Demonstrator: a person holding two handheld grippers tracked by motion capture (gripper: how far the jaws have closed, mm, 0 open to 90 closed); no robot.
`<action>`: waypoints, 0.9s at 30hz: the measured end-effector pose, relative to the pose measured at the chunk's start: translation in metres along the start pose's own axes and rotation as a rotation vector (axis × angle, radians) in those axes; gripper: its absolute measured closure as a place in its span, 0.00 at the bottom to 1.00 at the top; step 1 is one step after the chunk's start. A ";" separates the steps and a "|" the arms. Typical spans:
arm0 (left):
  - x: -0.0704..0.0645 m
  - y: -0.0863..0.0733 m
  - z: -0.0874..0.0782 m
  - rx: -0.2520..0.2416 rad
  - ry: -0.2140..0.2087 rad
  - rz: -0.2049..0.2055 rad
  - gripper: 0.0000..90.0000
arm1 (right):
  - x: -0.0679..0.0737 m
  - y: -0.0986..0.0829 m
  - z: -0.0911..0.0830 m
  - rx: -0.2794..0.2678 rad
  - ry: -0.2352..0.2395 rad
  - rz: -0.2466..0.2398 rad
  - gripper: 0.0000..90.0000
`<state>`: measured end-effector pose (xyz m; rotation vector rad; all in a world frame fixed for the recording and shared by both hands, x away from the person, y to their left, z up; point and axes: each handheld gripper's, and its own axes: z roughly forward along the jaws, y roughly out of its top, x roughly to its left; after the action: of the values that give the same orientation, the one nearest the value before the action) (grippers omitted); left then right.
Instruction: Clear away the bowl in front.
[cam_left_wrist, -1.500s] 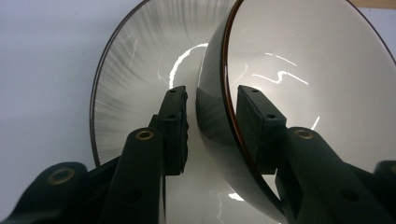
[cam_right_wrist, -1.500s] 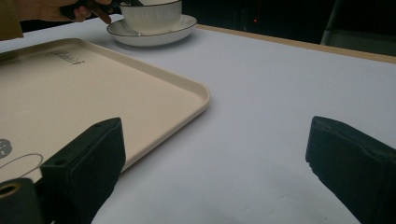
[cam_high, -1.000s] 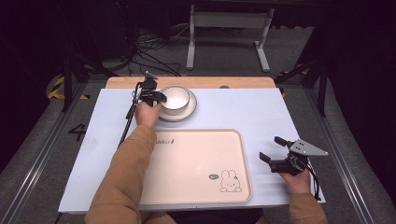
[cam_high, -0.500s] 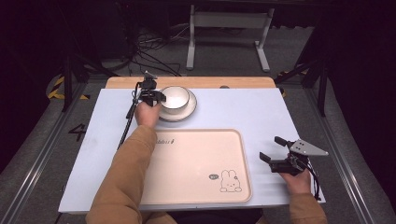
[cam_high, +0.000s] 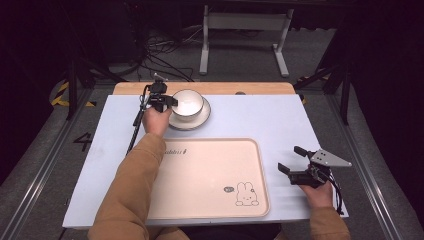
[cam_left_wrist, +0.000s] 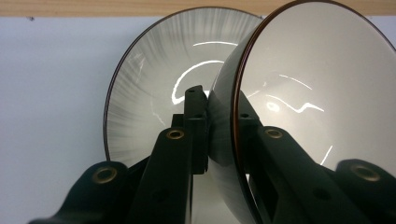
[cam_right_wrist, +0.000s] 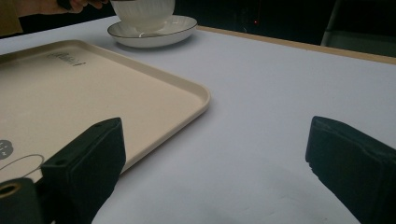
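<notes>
At the far left of the table (cam_high: 260, 120), near the wooden strip along its far edge, a white cup (cam_high: 187, 101) stands on a white saucer (cam_high: 200, 119). The left gripper (cam_high: 167, 100) is at the cup's left side, and its 2 black jaws pinch the cup's wall: in the left gripper view 1 jaw lies inside the cup (cam_left_wrist: 322, 79) and the other presses against its outer wall, with the dark-rimmed lip running between them. In that same view the saucer (cam_left_wrist: 154, 88) shows behind the cup, glossy and finely ribbed. Whether the cup's base touches the saucer cannot be told from these views. A cream tray (cam_high: 210, 200) with a small rabbit drawing near its right front corner lies in the middle of the table, just in front of the saucer and apart from it. The right gripper (cam_high: 293, 160) is held low over the table to the right of the tray, well apart from the cup, with its 2 jaws spread wide and nothing between them; in the right gripper view they frame bare tabletop, with the tray (cam_right_wrist: 93, 98) to the left and the cup (cam_right_wrist: 144, 14) and saucer (cam_right_wrist: 175, 29) far off.
</notes>
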<state>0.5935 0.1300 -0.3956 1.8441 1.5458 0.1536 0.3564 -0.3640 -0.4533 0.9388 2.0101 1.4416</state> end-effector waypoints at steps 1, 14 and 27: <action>-0.001 0.001 -0.003 -0.005 0.000 0.003 0.91 | 0.000 0.000 0.000 0.000 0.000 0.000 0.06; -0.003 0.005 -0.029 -0.028 0.002 0.038 0.91 | 0.000 0.000 0.000 0.002 -0.001 0.002 0.06; -0.007 0.004 -0.047 -0.026 -0.008 0.081 0.91 | 0.000 0.000 0.000 0.004 -0.002 0.002 0.06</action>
<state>0.5714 0.1443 -0.3563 1.8856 1.4583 0.2028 0.3565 -0.3636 -0.4532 0.9440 2.0122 1.4376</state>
